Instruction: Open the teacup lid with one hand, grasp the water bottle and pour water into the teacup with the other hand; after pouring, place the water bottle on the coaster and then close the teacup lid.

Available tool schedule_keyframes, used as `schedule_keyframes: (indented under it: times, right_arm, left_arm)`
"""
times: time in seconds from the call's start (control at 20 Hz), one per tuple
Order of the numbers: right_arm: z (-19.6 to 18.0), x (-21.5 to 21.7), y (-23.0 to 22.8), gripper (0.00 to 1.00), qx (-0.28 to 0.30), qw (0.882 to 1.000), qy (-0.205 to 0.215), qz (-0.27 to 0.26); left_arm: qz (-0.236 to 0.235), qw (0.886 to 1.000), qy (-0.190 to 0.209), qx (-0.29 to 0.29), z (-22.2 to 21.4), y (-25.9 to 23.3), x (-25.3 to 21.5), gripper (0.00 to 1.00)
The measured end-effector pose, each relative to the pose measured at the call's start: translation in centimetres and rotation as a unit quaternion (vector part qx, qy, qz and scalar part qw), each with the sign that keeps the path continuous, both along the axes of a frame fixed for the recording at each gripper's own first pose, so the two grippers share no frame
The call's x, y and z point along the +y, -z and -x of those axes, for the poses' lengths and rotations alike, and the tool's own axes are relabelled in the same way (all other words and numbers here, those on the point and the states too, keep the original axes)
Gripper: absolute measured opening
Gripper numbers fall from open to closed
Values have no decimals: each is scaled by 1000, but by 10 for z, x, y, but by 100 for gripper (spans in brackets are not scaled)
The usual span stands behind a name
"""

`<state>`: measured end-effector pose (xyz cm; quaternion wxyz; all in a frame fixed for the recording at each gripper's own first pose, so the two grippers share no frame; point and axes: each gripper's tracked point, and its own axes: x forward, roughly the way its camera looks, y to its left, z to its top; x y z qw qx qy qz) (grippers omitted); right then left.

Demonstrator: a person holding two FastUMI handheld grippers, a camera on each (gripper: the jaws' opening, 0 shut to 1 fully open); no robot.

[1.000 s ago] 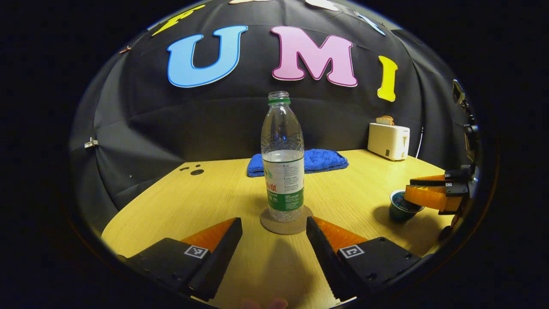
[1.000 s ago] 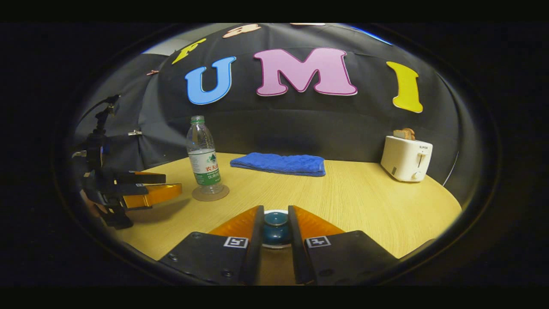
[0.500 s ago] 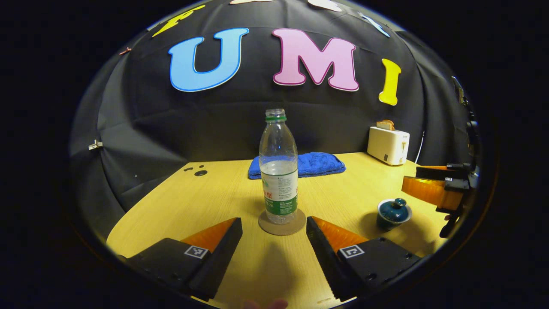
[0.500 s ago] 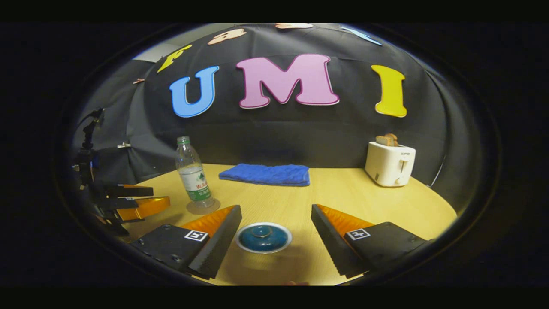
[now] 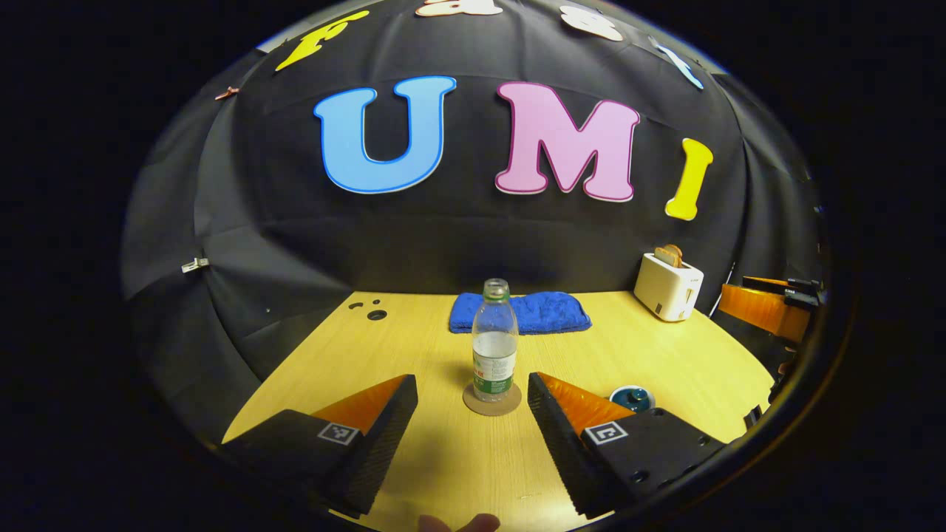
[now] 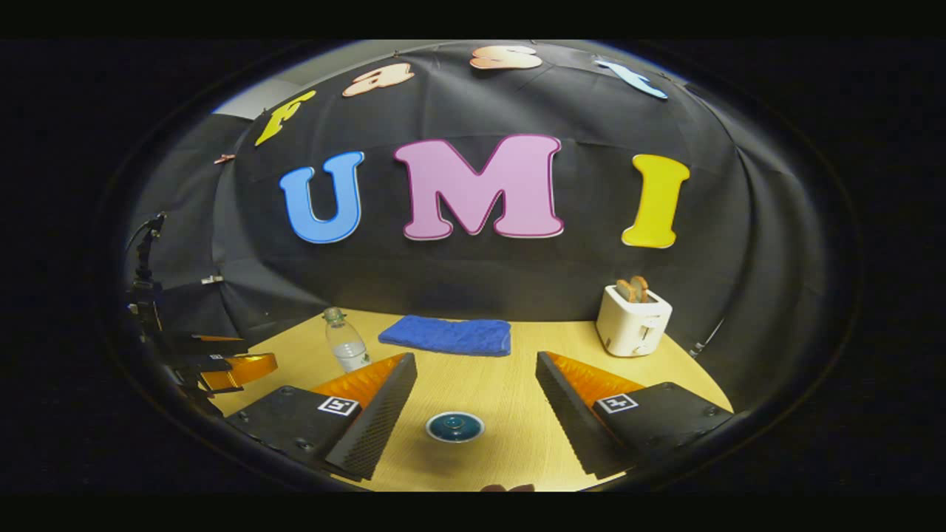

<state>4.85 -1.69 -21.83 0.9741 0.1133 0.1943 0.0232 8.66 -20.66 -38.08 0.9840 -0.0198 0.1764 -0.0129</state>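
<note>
A clear water bottle (image 5: pixel 494 350) with a green label stands uncapped on a round coaster (image 5: pixel 491 401) in the middle of the wooden table (image 5: pixel 355 362). My left gripper (image 5: pixel 473 388) is open, pulled back from the bottle with nothing between its fingers. To the right a dark blue teacup (image 5: pixel 631 398) peeks out from behind my left gripper's right finger. In the right gripper view the teacup (image 6: pixel 454 427) sits with its lid on, below and between the wide-open fingers of my right gripper (image 6: pixel 477 366). The bottle (image 6: pixel 345 343) stands at the left, partly behind a finger.
A folded blue towel (image 5: pixel 519 312) lies at the back of the table. A white toaster (image 5: pixel 668 287) with bread in it stands at the back right. The right gripper (image 5: pixel 765 307) shows at the right edge of the left gripper view, the left gripper (image 6: pixel 222 362) at the left edge of the right gripper view.
My right gripper let go of the teacup lid, opened, and rose away from the lidded cup. My left gripper drew back and up from the bottle, staying open.
</note>
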Motion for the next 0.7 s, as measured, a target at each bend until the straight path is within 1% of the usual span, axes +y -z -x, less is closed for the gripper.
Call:
schedule_keyframes:
  times: [0.35, 0.55, 0.7]
  right_arm:
    - [28, -3, -43, 100, 7, 1000, 26, -3]
    - [41, 3, -64, 100, -4, 999, 41, 3]
    - [48, 6, -67, 100, -8, 998, 56, 9]
  left_arm:
    - [-28, 999, 9, -18, 2, -22, 21, 95]
    - [-29, 999, 27, -19, 9, -23, 22, 95]
    - [-22, 999, 41, -22, 11, -23, 20, 95]
